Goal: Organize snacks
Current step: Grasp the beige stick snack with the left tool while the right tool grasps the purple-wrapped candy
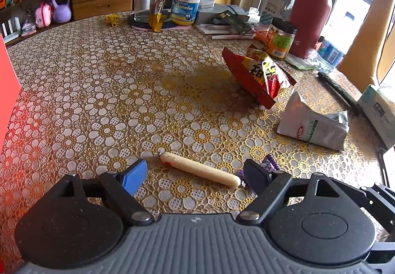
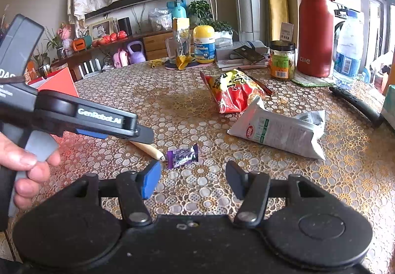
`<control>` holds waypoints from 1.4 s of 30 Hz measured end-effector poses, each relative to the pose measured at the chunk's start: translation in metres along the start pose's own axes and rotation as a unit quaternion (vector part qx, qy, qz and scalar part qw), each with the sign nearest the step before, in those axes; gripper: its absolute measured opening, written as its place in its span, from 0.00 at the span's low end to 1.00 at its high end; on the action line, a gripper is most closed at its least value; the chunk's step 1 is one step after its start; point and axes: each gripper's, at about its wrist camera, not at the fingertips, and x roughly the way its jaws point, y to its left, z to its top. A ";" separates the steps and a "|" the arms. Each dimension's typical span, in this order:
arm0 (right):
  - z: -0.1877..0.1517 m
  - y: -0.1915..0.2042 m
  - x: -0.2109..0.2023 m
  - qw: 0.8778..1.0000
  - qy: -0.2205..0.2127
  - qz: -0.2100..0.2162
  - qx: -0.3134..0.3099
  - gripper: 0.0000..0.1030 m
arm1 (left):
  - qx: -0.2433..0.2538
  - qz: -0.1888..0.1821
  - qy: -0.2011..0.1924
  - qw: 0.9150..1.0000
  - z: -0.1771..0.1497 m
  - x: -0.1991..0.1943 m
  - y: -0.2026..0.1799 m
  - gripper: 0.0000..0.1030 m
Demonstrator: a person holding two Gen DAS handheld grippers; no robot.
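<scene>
Sausage stick (image 1: 200,169) (smooth, cylindrical) lies on lace-patterned tablecloth (image 1: 98,81).

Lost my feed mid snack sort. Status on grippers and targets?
Left gripper open over the sausage, not touching. Right gripper open, empty, short of the purple candy. Nothing in the way.

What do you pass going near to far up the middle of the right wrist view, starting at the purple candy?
Purple candy → red snack bag → yellow-lidded gummies bottle.
</scene>
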 end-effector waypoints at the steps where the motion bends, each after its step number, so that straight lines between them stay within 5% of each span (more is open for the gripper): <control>1: 0.000 -0.001 0.001 1.000 0.001 0.001 0.001 0.56 | 0.004 0.003 0.000 1.000 0.000 0.002 -0.001 0.83; 4: 0.000 -0.003 0.004 1.000 0.004 0.004 0.003 0.56 | 0.011 0.009 -0.003 1.000 -0.002 0.006 -0.002 0.77; 10: -0.001 -0.007 0.007 1.000 0.006 0.005 0.008 0.56 | 0.029 0.015 -0.016 0.999 -0.002 0.010 -0.004 0.52; 12: -0.001 -0.008 0.009 1.000 0.008 0.006 0.009 0.56 | 0.030 0.015 -0.018 0.999 -0.003 0.009 -0.002 0.35; 18: 0.000 -0.008 0.013 1.000 0.010 0.008 0.011 0.56 | 0.049 -0.004 -0.022 0.999 -0.007 0.004 -0.001 0.15; 31: 0.008 0.014 0.035 1.000 0.004 0.004 -0.026 0.51 | 0.077 -0.015 -0.010 0.997 -0.011 -0.006 0.010 0.10; 34: 0.010 0.020 0.043 0.999 0.006 0.003 -0.035 0.39 | 0.074 -0.012 -0.010 0.997 -0.012 -0.008 0.017 0.10; 40: 0.010 0.024 0.059 0.999 0.021 -0.020 -0.046 0.35 | 0.069 -0.009 -0.013 0.997 -0.013 -0.016 0.028 0.10; 42: 0.008 0.026 0.060 0.998 0.018 -0.019 -0.054 0.25 | 0.069 -0.010 -0.016 0.997 -0.013 -0.020 0.030 0.10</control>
